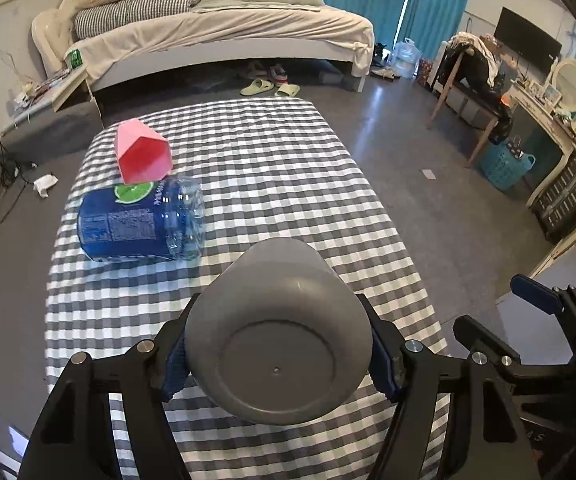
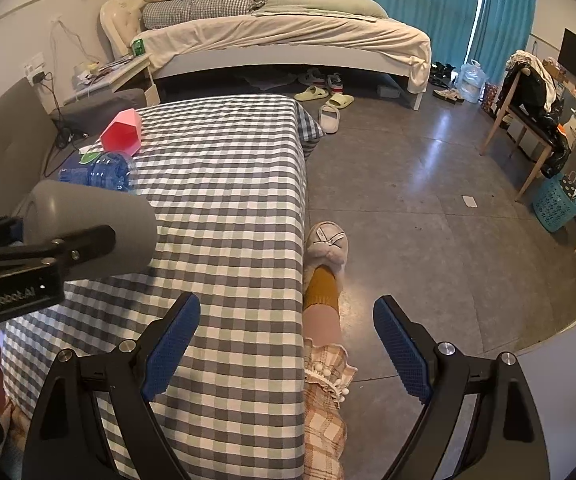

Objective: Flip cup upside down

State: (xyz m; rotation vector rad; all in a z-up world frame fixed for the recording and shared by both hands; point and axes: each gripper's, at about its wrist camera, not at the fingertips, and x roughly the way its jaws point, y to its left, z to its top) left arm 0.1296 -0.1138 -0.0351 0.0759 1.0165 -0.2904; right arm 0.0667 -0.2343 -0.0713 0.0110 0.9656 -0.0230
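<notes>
My left gripper [image 1: 279, 356] is shut on a grey cup [image 1: 279, 344], its blue pads pressing the cup's two sides. The cup lies sideways above the checked table [image 1: 271, 168], its base facing the camera and its mouth pointing away. In the right wrist view the cup [image 2: 99, 224] shows at the left, held by the left gripper above the table [image 2: 223, 184]. My right gripper [image 2: 288, 344] is open and empty over the table's right edge; it also shows at the lower right of the left wrist view [image 1: 536, 300].
A pink faceted cup [image 1: 143, 152] lies on its side at the table's far left, touching a blue plastic bottle [image 1: 139, 224] also lying down. The person's leg and slipper [image 2: 326, 248] stand right of the table. A bed [image 1: 215, 28], chair [image 1: 472, 72] and blue basket [image 1: 504, 164] stand beyond.
</notes>
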